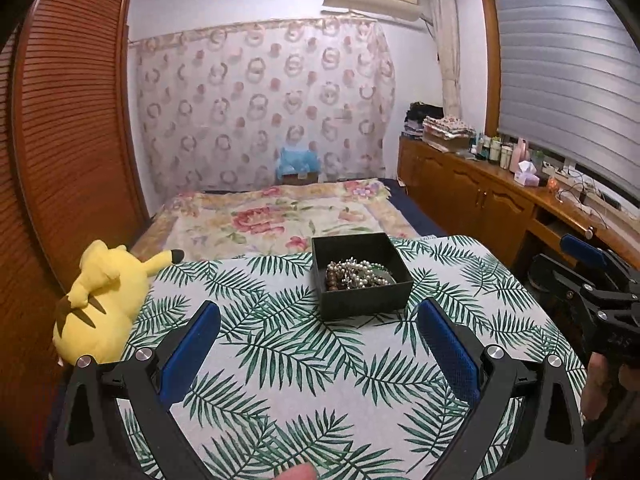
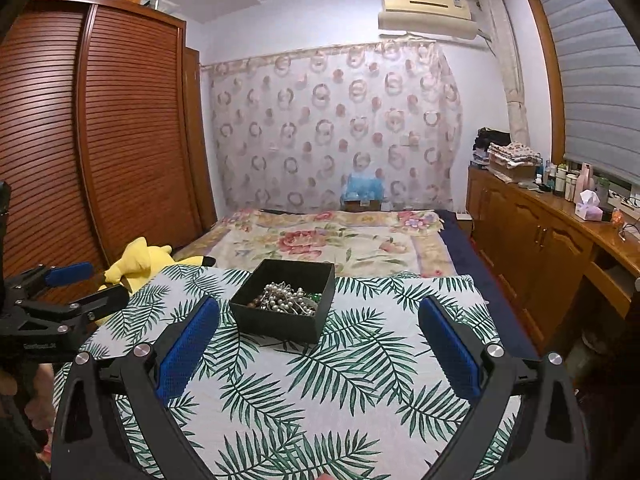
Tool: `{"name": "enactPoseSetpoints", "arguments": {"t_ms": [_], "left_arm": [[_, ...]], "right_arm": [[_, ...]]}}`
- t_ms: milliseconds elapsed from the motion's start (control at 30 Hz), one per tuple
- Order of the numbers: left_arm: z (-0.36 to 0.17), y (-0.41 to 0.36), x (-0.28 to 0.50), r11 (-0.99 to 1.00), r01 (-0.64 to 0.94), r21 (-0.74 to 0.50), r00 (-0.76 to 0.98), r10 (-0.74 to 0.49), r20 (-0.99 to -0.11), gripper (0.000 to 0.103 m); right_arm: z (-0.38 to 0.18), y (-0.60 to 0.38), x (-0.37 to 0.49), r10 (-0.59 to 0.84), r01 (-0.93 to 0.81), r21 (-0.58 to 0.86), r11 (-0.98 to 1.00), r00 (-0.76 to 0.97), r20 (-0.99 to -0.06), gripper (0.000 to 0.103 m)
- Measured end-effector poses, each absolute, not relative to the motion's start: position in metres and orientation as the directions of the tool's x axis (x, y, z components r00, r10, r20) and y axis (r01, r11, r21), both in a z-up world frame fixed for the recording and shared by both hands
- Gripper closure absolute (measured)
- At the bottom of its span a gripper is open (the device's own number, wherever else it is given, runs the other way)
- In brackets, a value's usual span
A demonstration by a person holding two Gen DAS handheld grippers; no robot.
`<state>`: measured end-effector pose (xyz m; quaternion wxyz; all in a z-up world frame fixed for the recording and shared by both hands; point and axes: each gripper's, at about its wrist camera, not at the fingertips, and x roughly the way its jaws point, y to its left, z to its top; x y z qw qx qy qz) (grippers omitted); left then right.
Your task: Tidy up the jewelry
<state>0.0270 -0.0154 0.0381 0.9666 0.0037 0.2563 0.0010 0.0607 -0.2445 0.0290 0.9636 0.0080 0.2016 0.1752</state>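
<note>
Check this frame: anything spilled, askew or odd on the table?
Nothing spilled. The jewelry lies in one tangled heap inside the black box, and a yellow plush toy lies slumped at the table's left edge.

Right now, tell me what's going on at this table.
A person holds a two-finger gripper in each hand over a table with a leaf-print cloth. The left gripper and right gripper are both open and empty. All the jewelry visible sits tangled in the black box, untouched.
</note>
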Motion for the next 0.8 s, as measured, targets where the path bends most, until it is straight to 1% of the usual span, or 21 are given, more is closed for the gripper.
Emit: {"name": "enactPoseSetpoints", "arguments": {"t_ms": [800], "left_arm": [[0.0321,-0.0104,0.0207,1.0,-0.009,0.003,0.871,0.009,-0.491,0.008]], "right_arm": [[0.0269,-0.2421,0.0621,0.343,-0.337,0.085,0.938,0.853,-0.393,0.003]]}}
